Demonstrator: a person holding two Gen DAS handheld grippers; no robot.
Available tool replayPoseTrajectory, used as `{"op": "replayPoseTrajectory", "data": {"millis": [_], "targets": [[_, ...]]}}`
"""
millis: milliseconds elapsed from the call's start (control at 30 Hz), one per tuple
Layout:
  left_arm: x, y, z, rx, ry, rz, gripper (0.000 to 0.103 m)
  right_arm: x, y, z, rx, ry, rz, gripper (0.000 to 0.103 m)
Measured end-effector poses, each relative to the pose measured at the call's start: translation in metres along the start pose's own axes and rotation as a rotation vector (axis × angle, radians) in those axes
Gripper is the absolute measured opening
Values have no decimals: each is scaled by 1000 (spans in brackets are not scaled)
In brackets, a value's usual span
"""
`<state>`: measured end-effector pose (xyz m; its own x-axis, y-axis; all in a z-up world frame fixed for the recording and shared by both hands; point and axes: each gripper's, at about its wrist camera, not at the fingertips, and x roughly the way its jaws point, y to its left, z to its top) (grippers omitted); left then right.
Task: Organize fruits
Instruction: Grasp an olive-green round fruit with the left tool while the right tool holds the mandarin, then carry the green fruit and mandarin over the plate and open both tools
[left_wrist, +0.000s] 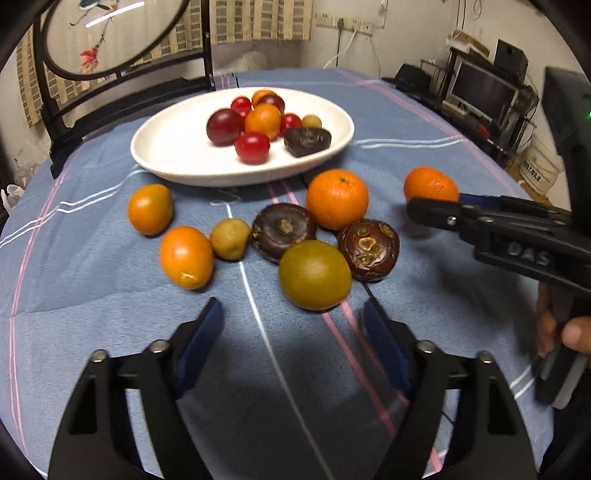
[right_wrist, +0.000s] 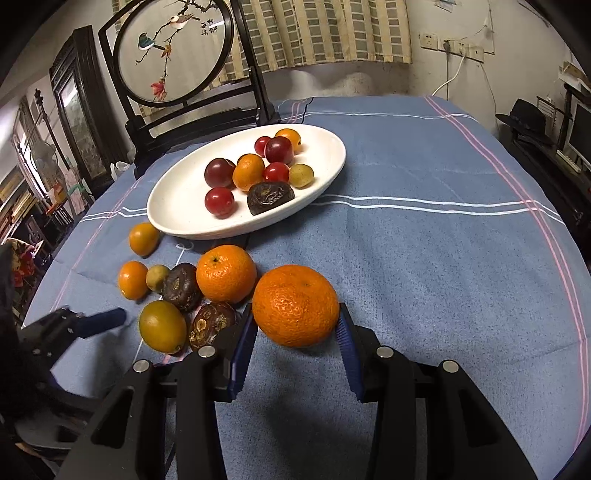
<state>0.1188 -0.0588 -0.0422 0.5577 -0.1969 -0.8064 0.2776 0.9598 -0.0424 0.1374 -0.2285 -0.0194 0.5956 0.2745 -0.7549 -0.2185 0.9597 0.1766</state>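
The mandarin (right_wrist: 295, 305) sat on the blue striped tablecloth (right_wrist: 424, 258), right between the right gripper's (right_wrist: 295, 332) blue pads, both pads at its flanks and apparently touching; whether it was squeezed yet, I couldn't tell. At its ten o'clock lay a second mandarin (right_wrist: 226, 273), and beyond that, at eleven o'clock, the white oval plate (right_wrist: 177, 206) already held plums, cherry tomatoes and one dark water chestnut (right_wrist: 270, 198).

The left gripper (left_wrist: 291, 328) hovered with its fingers spread wide and nothing between them, a green-yellow citrus (left_wrist: 314, 274) just ahead at twelve o'clock.

Risk here, as I judged it: the pads met the mandarin low and toward its near side, so a hasty lift could have let the round fruit roll forward out of the grip. A loose water chestnut (right_wrist: 212, 325) sat just beside the left-hand pad, and a sideways swing could have knocked it.

The right wrist view showed both pads on the fruit; the left wrist view showed only one finger across the mandarin (left_wrist: 430, 183), but it alone showed the person's hand (left_wrist: 565, 332) on the handle.
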Motion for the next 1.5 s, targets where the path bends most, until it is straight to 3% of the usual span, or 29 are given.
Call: {"op": "replayPoseTrajectory", "data": {"millis": [267, 433, 733, 1033, 1300, 1500], "targets": [[15, -9, 12, 10, 10, 55, 63, -3, 7, -2, -19, -2, 19, 44], [17, -13, 17, 25, -3, 32, 43, -3, 9, -3, -32, 8, 23, 44], [-8, -9, 12, 27, -39, 0, 42, -2, 9, -3, -30, 6, 25, 44], [-35, 25, 23, -40, -77, -10, 42, -7, 14, 0, -47, -41, 51, 43], [-36, 63, 77, -127, -121, -12, 42, -13, 43, 35, -102, -62, 71, 43], [-10, 88, 117, -223, -123, 3, 42, 8, 76, 68, -172, -64, 64, 43]]}}
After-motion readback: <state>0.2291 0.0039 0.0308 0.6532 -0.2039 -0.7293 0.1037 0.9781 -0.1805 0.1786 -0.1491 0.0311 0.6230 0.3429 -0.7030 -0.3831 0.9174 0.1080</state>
